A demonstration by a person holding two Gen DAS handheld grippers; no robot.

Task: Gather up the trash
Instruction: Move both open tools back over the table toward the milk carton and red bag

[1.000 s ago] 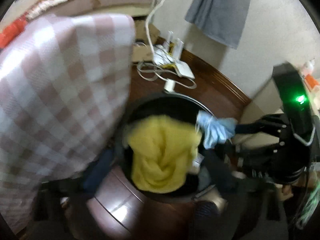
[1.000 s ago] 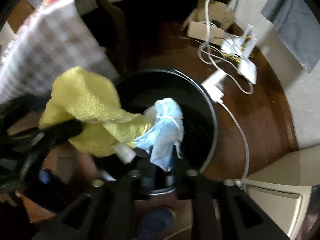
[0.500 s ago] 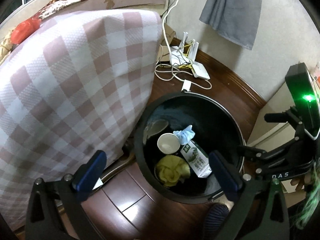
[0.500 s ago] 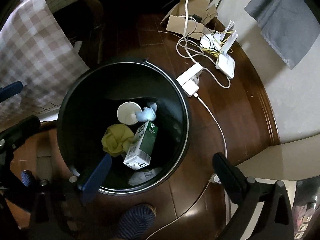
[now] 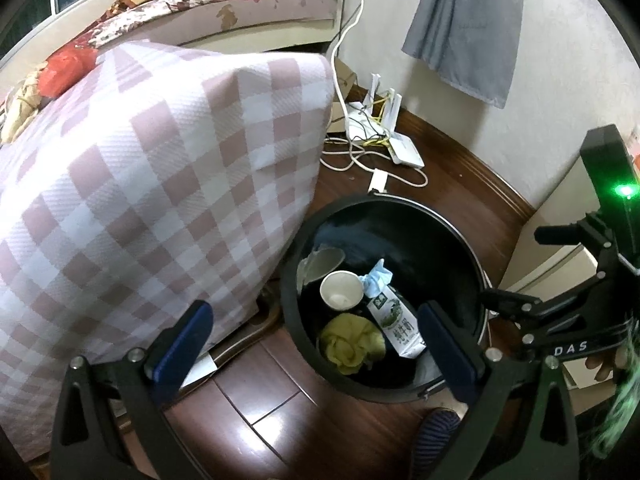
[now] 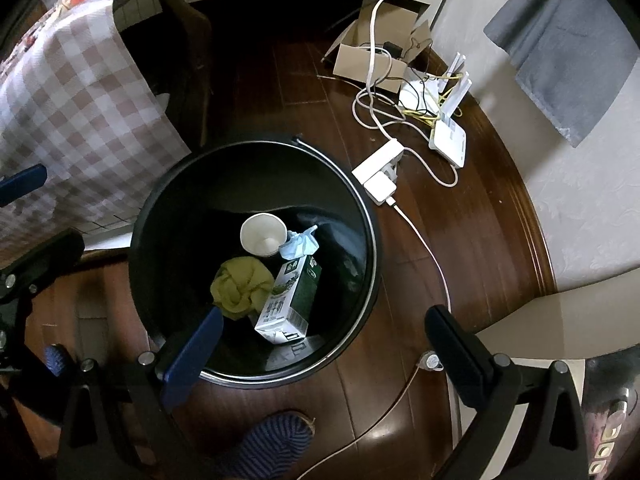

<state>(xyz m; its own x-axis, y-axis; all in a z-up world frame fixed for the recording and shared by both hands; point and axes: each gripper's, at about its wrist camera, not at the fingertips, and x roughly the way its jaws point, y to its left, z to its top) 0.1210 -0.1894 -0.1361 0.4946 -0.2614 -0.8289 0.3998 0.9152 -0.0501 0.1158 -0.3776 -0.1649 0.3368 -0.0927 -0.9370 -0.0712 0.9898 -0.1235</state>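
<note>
Over the bin mouth: both grippers point steeply down at a black trash bin (image 6: 360, 208) on a dark wooden floor (image 6: 472, 240).
Checked cloth (image 5: 152, 184): pink and white, draped at 9 o'clock of the bin in the left wrist view, its hanging edge just beside the bin rim.
Left gripper (image 5: 312, 340): jaws spread wide with nothing between them, the blue pads (image 5: 182, 340) apart on either side of the bin's near rim.
Yellow cloth (image 6: 240, 286): crumpled at the bottom of the bin, at 7 o'clock from the bin's centre in the right wrist view, touching the carton.
Paper cup (image 6: 263, 234): white, mouth facing up, at 12 o'clock of the yellow cloth.
Blue wad (image 6: 300, 242): pale crumpled piece just at 3 o'clock of the cup, resting against the carton's top.
Milk carton (image 6: 290, 300): green and white, lying tilted at 3 o'clock of the yellow cloth.
Right gripper (image 6: 324, 344): jaws as wide as they go and empty, one blue pad over the bin's near rim, the other out over the floor.
Power strip (image 6: 378, 168): white, on the floor at 2 o'clock of the bin, close to its rim, cables running to white routers (image 6: 448, 132) near the wall.
Striped slipper (image 6: 268, 444): at 6 o'clock, below the bin.
</note>
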